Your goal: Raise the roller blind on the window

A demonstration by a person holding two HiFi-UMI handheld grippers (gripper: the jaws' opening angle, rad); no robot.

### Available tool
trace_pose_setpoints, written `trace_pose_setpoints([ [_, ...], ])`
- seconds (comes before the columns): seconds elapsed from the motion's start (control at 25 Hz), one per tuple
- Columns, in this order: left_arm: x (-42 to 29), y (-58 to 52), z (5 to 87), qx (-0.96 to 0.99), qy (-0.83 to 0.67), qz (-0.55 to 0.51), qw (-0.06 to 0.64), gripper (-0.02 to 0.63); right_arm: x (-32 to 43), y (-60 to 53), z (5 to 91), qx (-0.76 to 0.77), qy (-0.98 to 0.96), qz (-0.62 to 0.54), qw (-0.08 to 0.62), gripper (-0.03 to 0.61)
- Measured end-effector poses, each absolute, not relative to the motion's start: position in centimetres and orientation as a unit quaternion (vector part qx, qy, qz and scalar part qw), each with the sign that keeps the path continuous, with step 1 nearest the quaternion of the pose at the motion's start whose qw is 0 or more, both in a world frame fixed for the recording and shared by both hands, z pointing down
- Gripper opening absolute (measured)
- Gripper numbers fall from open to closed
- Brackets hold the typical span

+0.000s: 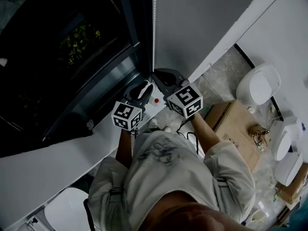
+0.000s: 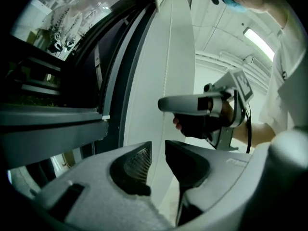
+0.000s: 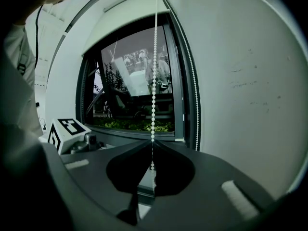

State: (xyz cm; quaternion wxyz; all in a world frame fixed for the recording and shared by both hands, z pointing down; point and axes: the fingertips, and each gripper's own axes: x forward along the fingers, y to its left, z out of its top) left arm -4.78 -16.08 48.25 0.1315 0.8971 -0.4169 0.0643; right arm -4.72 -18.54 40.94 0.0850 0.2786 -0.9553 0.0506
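A white bead chain [image 1: 154,23] hangs down the right side of the dark window [image 1: 72,57]. My right gripper [image 3: 152,142] is shut on the bead chain [image 3: 154,81], which runs taut straight up from its closed tips. A second strand [image 3: 193,90] hangs by the frame. In the right gripper view a pale band of blind [image 3: 130,11] sits at the top and the glass below is bare. My left gripper [image 2: 159,150] is open just below the right gripper [image 2: 162,104]. The thin chain [image 2: 166,71] passes down into its gap with no pad pressing on it.
A white sill [image 1: 57,162] runs under the window and a grey wall [image 1: 207,28] stands to the right of the chain. On the floor lie a cardboard box [image 1: 236,129], several white round housings [image 1: 260,83] and a white seat [image 1: 67,208].
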Motion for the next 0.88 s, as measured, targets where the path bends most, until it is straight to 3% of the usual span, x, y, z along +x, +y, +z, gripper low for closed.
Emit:
trace_pose_setpoints([
  [0.72,-2.5,-18.4,28.8,0.911,-0.411,0.003,-0.025,0.150,-4.5,-17.8,41.0,0.275,-0.956,0.042,0.094,0.012],
  [0.88,-2.2,-18.9,27.4,0.902,-0.428,0.002,-0.047,0.060,-4.5,-17.5,41.1,0.275,-0.955,0.040,0.100,0.012],
])
